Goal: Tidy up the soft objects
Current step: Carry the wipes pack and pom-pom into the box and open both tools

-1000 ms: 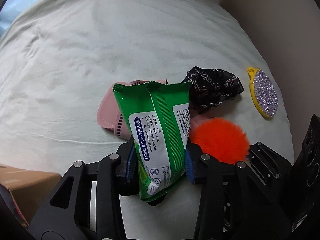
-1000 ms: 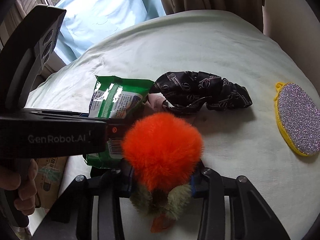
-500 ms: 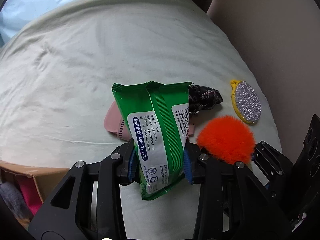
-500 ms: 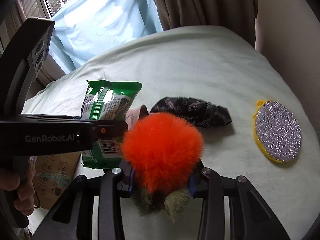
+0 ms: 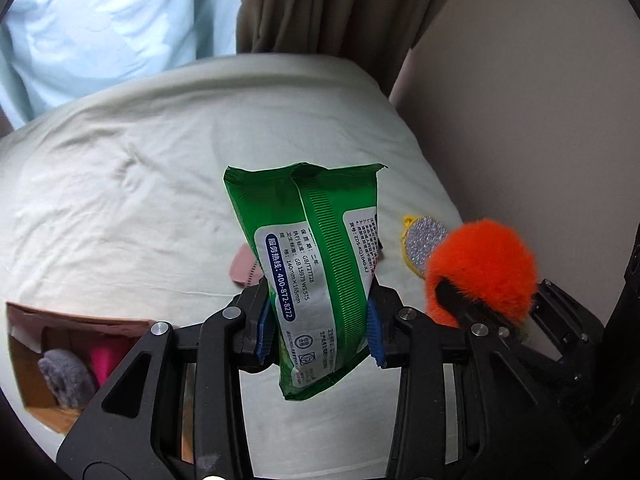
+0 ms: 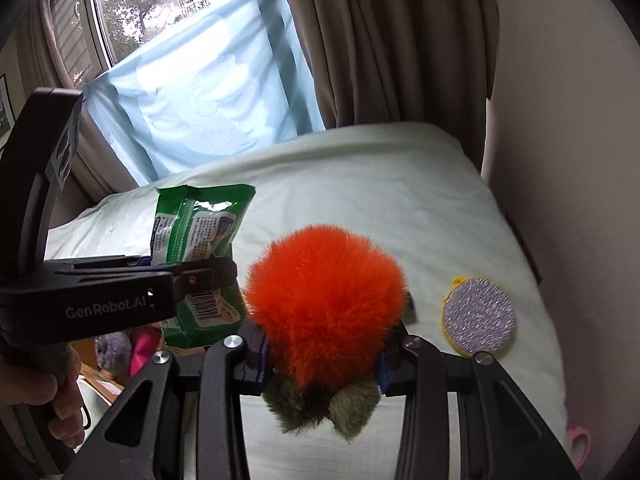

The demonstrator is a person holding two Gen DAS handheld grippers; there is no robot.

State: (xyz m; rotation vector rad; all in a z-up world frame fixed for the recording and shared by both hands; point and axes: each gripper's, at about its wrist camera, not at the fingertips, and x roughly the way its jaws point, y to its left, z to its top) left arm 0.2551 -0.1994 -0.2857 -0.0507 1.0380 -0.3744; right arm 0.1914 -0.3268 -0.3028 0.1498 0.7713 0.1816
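Both picks done, I'm in the carry step. My left hand-held gripper point(image 5: 320, 326) is clamped nearly closed on the green wipes pack point(image 5: 316, 264), blue pads point(image 5: 264, 330) pinching its lower half, top end standing up and clear of the bed point(image 5: 132, 200). My right hand-held gripper point(image 6: 322, 360) is squeezed onto the orange fluffy toy point(image 6: 324, 304), gripping near its base where the olive-green tuft point(image 6: 320, 408) hangs out below. Both items are off the bed.

Left on the bed: the glittery yellow-rimmed pad point(image 6: 478, 322) near the right edge, a pink item point(image 5: 242, 266) mostly hidden behind the wipes pack. Something dark peeks beside the toy; too little shows to name it.

Target looks like the cardboard box point(image 5: 28, 360) at the near left, off the bed edge. It holds a grey fuzzy piece point(image 5: 66, 376) and something magenta point(image 5: 106, 362).

Next move, my read: swing both grippers left over the box opening, lower, release one at a time. Left goes first since it's nearer. Watch the grippers don't collide; they're just beside each other.
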